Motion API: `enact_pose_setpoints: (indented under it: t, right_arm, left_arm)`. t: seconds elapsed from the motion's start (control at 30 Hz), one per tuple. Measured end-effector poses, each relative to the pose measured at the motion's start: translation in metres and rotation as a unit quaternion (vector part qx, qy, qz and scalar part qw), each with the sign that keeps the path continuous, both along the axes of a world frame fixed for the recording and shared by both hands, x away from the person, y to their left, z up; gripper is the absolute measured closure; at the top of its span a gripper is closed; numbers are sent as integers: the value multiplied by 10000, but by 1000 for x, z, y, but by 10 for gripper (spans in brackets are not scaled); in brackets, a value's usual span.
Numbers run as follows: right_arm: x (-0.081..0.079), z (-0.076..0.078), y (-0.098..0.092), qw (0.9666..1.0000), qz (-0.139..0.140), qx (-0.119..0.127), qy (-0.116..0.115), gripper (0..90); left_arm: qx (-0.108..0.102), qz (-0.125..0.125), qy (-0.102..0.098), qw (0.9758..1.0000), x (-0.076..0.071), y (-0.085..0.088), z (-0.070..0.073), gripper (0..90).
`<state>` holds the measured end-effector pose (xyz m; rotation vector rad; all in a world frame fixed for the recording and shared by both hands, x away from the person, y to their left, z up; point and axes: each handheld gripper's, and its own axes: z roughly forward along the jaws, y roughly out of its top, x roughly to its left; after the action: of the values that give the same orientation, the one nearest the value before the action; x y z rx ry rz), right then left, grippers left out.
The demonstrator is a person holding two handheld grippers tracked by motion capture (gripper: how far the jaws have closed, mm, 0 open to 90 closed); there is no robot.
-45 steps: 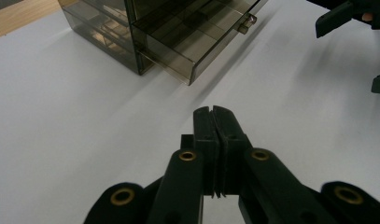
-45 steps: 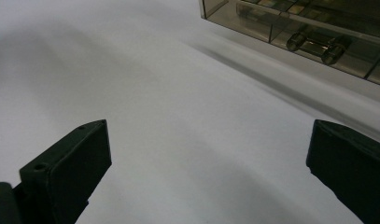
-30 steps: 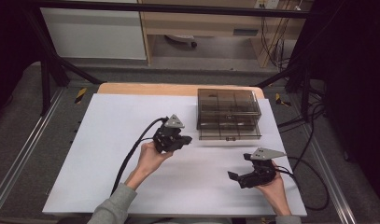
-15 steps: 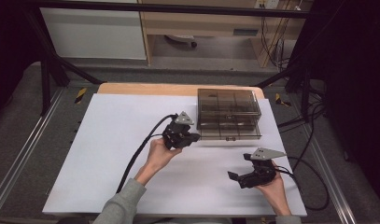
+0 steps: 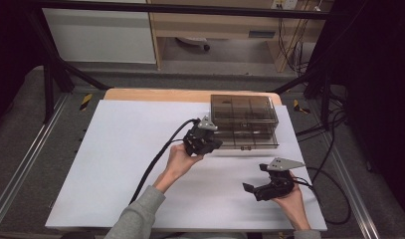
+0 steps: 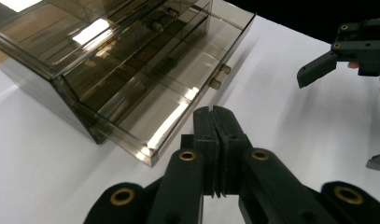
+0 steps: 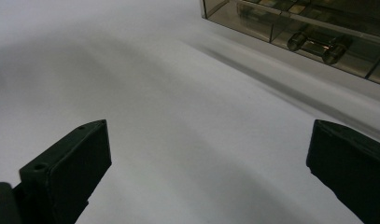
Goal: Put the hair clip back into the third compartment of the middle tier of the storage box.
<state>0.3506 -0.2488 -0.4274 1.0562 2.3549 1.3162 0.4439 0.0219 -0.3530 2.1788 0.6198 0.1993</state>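
Note:
A smoky see-through drawer box point(image 5: 244, 110) stands at the back right of the white table point(image 5: 120, 164). Its lower drawer point(image 5: 246, 140) sticks out a little toward me. My left gripper point(image 5: 217, 144) is shut with nothing between its jaws, its tips just in front of the drawer's front left part. In the left gripper view the shut tips point(image 6: 214, 114) sit close below the drawer's front point(image 6: 169, 116), left of the handle point(image 6: 219, 77); whether they touch I cannot tell. My right gripper point(image 5: 254, 178) rests open and empty near the front right, aimed toward the handle point(image 7: 313, 46).
A black cable point(image 5: 155, 162) trails from the left gripper across the table toward the front. More cables point(image 5: 334, 199) lie off the table's right edge. A wooden strip point(image 5: 155, 94) runs along the far edge. The left half of the white sheet is bare.
The left gripper has moved right and a little farther away, from mid-table up to the drawer's front. Its jaws stayed shut. The right gripper has not moved.

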Motion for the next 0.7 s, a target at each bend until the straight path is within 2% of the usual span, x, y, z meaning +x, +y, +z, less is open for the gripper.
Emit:
enact_pose_setpoints:
  t: [0.7]
  right_arm:
    - [0,0,0,10000,-1,6,-5,6]
  left_arm:
    - [13,-120,-23,9999,13,-33,1,879]
